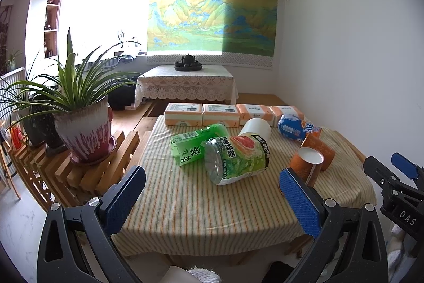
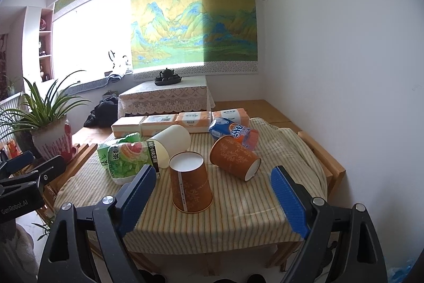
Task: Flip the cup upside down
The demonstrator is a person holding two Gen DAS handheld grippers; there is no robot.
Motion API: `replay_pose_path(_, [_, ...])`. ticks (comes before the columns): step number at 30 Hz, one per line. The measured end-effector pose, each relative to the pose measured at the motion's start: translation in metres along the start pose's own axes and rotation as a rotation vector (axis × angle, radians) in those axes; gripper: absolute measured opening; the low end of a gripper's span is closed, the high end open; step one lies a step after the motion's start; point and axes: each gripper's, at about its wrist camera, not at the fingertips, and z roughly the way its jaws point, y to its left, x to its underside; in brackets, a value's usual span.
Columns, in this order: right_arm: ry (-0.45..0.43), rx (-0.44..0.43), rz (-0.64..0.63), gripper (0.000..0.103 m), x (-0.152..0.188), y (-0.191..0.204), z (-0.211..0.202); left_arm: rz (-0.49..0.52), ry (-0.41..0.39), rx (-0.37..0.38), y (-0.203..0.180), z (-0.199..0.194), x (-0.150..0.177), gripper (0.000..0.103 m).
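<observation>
An orange paper cup (image 2: 191,182) stands upside down on the striped tablecloth (image 2: 233,216), its white base up; it also shows in the left wrist view (image 1: 307,163). A second orange cup (image 2: 234,157) lies on its side behind it, also seen in the left wrist view (image 1: 319,147). A white cup (image 2: 172,141) lies on its side further left. My right gripper (image 2: 212,190) is open and empty, its jaws wide either side of the upside-down cup, just short of it. My left gripper (image 1: 212,192) is open and empty over the table's front left.
A green tea bottle (image 1: 235,158) and a green carton (image 1: 188,150) lie mid-table. A blue-orange bottle (image 2: 233,133) lies behind the cups. Tissue packs (image 1: 220,114) line the far edge. Potted plants (image 1: 82,131) stand on a slatted bench at left. A white wall is at right.
</observation>
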Motion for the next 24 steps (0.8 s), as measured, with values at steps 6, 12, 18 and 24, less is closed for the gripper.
replay_pose_path(6, [0.000,-0.003,-0.001,0.086,-0.0004,-0.0001,0.0009,0.001,0.005,0.001,0.0002,0.0006,0.0004,0.102])
replay_pose_path(12, [0.000,-0.004,-0.001,0.086,-0.0001,0.0000,0.0011,0.007,0.009,0.001,-0.0002,0.0033,0.0006,0.102])
replay_pose_path(18, [0.001,-0.003,0.000,0.086,-0.0007,0.0001,0.0014,0.010,0.010,0.005,-0.0013,0.0041,0.0011,0.102])
replay_pose_path(24, [-0.004,-0.001,0.001,0.086,-0.0008,0.0009,0.0016,0.012,0.008,0.003,-0.0015,0.0038,0.0005,0.102])
